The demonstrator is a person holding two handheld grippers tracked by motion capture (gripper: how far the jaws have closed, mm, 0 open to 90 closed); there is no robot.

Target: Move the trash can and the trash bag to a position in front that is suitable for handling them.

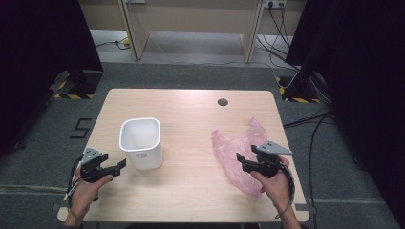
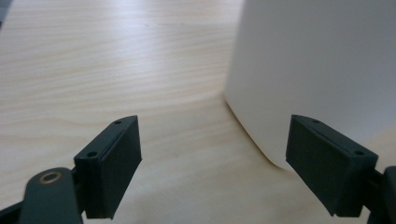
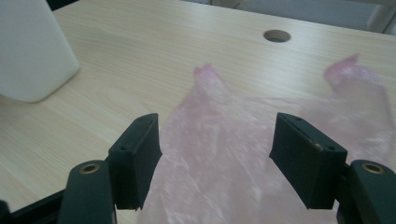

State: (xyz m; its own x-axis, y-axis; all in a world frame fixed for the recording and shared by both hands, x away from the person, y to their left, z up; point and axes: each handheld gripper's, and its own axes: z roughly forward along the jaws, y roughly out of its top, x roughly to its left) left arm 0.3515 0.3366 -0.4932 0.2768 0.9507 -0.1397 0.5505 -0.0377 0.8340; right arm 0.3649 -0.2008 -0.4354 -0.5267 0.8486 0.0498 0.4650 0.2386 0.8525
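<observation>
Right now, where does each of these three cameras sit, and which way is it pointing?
High view: above the table's near side, looking forward and down; both forearms, left claw, right claw.
Left gripper view: on the left claw, facing the white bin.
Right gripper view: on the right claw, over the pink plastic bag.
All three share the bin.

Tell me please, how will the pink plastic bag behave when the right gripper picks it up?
The pink plastic bag lies flat and wrinkled on the table, so it will probably be floppy and drape down when lifted. It looks thin and see-through, so likely very light, perhaps easy to tear. The open right gripper may pinch only one layer, and the film could slip.
</observation>
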